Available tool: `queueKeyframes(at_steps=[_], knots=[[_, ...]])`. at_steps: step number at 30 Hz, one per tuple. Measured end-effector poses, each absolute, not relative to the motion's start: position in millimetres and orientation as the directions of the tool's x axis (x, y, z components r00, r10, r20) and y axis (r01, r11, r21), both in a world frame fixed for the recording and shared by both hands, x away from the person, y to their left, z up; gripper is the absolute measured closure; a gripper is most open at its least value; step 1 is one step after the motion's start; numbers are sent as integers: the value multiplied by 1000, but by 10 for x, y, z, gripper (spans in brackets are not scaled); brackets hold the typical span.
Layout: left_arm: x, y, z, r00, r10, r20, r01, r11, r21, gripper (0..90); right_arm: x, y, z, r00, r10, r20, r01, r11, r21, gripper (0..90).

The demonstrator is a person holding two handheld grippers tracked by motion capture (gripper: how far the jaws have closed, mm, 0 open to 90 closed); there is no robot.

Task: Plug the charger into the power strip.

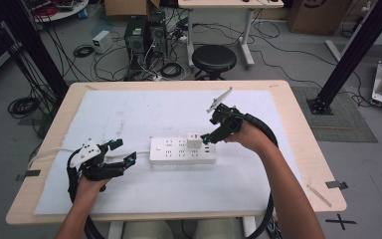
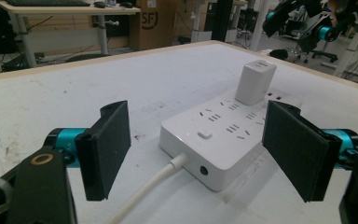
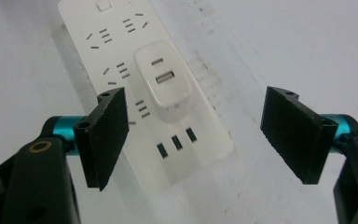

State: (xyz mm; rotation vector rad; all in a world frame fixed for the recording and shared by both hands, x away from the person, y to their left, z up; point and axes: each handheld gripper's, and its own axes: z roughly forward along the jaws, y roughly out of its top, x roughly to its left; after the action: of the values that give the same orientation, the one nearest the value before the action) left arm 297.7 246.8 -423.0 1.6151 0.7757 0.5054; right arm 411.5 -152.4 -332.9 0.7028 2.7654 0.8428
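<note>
The power strip [image 1: 182, 151] is lying at the middle of the bench [image 1: 298, 164]. The charger [image 1: 194, 140] is sitting on it, toward its right end. The cord [image 2: 144, 191] is leading off leftward.

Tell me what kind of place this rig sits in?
Most likely a robotics or electronics lab, not a home. Desktop computer towers stand on the floor amid loose cables, black aluminium frame posts flank the table, and a white power strip lies on it as the workpiece.

One power strip [image 1: 182, 151] – one charger [image 1: 194, 140] (plugged in)
</note>
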Motion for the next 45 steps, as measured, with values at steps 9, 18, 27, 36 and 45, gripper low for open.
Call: queueKeyframes(at_steps=[9, 18, 27, 36, 45], knots=[[2953, 2479, -4221, 680, 727, -98, 197, -52, 979, 236, 3861, -1862, -3384, -819, 572, -43, 423, 654, 628, 221], [2960, 2451, -4236, 686, 721, -96, 196, -57, 979, 236, 3640, -2183, -3522, -757, 653, -28, 458, 560, 691, 220], [2941, 2455, -4228, 687, 721, -90, 191, -60, 980, 236, 3470, -2325, -3573, -734, 677, -47, 439, 525, 729, 220], [2920, 2488, -4205, 686, 723, -76, 182, -70, 981, 236, 3241, -2498, -3704, -679, 733, -41, 423, 435, 795, 217], [2914, 2483, -4207, 690, 720, -70, 183, -79, 980, 236, 3117, -2607, -3815, -672, 741, -7, 404, 374, 835, 216]])
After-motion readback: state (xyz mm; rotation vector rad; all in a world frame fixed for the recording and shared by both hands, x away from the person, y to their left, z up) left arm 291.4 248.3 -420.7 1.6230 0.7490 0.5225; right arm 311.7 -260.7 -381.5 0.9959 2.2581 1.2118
